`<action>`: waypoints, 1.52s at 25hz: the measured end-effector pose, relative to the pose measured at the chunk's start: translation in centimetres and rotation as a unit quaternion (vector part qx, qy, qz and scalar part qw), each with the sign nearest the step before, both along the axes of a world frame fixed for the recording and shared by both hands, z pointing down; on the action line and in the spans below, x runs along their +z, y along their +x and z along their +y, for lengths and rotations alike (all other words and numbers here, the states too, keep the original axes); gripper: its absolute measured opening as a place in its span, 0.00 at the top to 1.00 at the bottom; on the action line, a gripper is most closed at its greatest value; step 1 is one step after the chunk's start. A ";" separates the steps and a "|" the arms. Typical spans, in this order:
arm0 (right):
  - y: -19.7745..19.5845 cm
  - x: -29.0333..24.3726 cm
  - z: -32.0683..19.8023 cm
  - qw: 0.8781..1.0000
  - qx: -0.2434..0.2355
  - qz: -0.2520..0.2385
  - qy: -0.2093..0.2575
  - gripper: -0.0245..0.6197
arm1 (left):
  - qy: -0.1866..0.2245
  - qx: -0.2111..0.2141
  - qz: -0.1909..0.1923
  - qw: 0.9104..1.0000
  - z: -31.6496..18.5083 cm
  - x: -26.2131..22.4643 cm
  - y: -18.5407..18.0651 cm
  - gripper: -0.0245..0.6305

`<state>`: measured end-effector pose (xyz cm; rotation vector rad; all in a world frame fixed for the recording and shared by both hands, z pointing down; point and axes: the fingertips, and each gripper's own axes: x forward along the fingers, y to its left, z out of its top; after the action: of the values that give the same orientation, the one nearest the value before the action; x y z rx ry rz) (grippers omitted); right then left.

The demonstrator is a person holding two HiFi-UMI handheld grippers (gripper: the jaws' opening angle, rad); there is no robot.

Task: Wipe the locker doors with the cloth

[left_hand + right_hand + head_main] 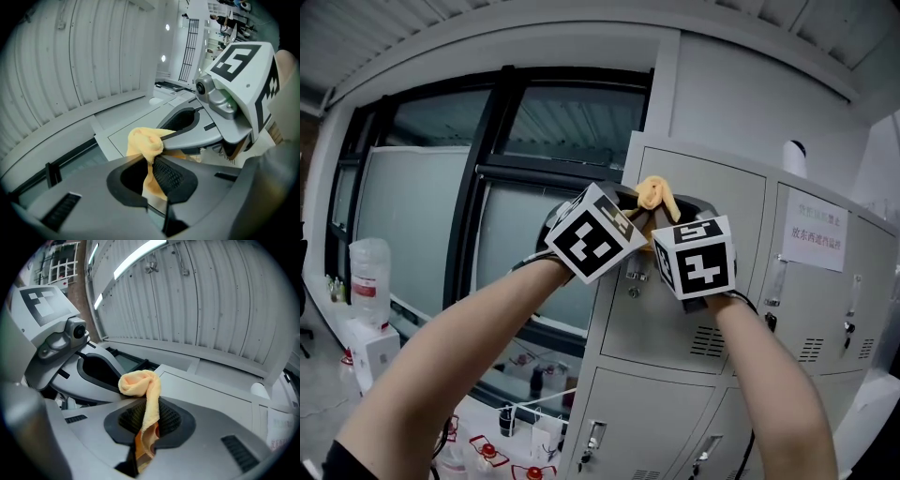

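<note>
Both left gripper [152, 174] and right gripper [147, 422]: jaws clamped on cloth [656, 194], bunch protruding above.

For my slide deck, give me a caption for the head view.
Left gripper and right gripper together pinch a yellow cloth before a grey locker door.

I am in what looks like a lab or workshop side room. Grey metal lockers [703, 281] with keyed, vented doors fill the right, and one carries a paper notice [818, 234]. Tall dark-framed windows [441, 206] run along the left. Below them stand small red-capped bottles [487, 450] and a big clear jug [370, 272]. Overhead is a ribbed ceiling [211, 296] with strip lights [136, 256].
</note>
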<state>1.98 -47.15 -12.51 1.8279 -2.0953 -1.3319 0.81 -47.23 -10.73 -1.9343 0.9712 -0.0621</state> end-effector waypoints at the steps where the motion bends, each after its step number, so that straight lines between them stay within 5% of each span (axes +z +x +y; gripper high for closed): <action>1: -0.4 0.4 -0.3 1.000 0.001 0.002 -0.003 0.86 | -0.005 -0.001 0.001 1.000 -0.4 0.4 -0.4 0.89; 20: -0.1 2.2 -2.7 1.000 0.018 0.013 -0.009 0.86 | -0.030 -0.004 0.011 0.999 -2.9 2.3 0.3 0.89; 38: 11.4 2.6 0.0 0.998 0.069 0.004 -0.012 0.86 | -0.042 0.052 -0.009 0.998 -0.1 2.7 11.9 0.89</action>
<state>13.42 -47.12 -9.93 1.9139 -1.9328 -1.2744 12.71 -47.30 -8.03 -2.0552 0.8670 -0.0600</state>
